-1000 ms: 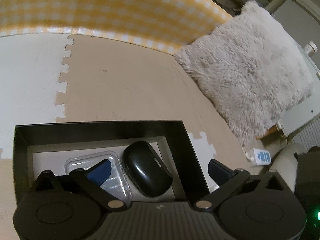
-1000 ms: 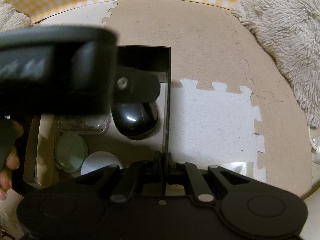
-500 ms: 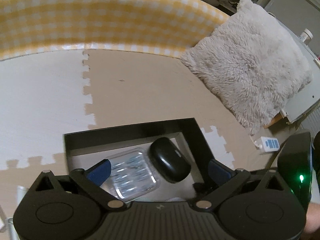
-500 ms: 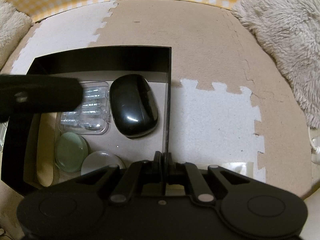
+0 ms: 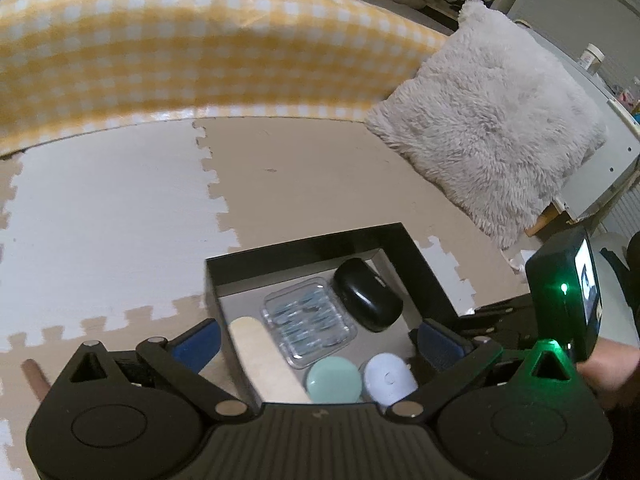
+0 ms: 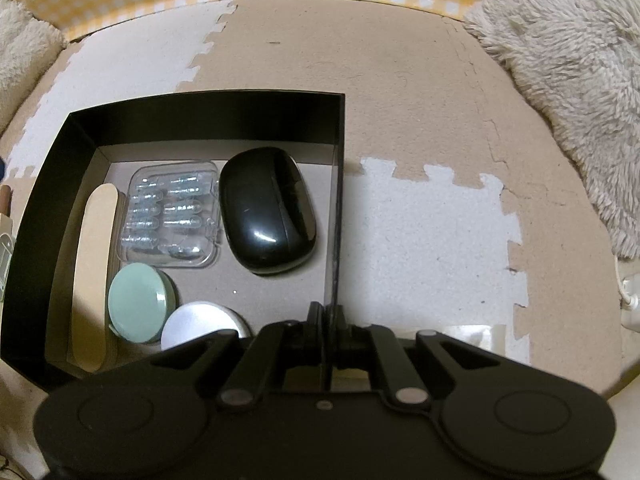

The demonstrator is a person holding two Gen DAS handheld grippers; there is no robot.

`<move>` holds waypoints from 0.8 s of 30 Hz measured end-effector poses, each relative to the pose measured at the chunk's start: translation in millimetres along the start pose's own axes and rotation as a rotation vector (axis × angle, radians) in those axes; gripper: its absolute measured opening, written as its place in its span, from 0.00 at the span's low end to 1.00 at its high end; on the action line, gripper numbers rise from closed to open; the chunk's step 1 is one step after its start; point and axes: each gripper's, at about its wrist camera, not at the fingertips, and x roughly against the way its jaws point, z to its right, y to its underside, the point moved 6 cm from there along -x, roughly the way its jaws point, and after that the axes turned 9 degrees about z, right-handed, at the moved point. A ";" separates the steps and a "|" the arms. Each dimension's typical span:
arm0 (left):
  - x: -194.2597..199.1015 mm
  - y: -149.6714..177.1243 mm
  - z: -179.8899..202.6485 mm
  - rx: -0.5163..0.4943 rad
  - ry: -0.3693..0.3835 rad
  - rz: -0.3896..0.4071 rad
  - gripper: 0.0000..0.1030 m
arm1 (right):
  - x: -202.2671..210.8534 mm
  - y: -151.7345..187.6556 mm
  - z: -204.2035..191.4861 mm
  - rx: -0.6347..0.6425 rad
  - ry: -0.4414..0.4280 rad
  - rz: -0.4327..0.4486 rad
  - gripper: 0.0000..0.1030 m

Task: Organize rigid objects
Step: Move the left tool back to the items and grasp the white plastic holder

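puzzle-tile foam mat; gingham cloth; shaggy cushion

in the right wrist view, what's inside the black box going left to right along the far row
wooden stick → clear plastic case → black oval case → the box's right wall, pinched by the right gripper

The black box is crowded: a wooden stick lies along its left wall, then a clear case beside a black case, with two round discs nearer. Bare floor shows only in the near right corner. The right claw pinches the right wall. The foam mat beyond lies open up to the fluffy cushion.
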 end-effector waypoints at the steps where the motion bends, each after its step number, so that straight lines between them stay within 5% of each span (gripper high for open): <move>1: 3.5 -0.2 -1.9 -0.006 -0.002 0.003 1.00 | 0.0 0.1 0.1 0.000 0.000 0.000 0.07; 14: 52.5 2.1 -56.1 -0.122 -0.105 0.044 1.00 | 0.4 0.4 1.4 0.002 0.001 -0.001 0.07; 24: 51.7 37.7 -101.5 -0.076 -0.183 -0.061 1.00 | -0.1 -0.5 -1.1 0.006 0.005 -0.002 0.07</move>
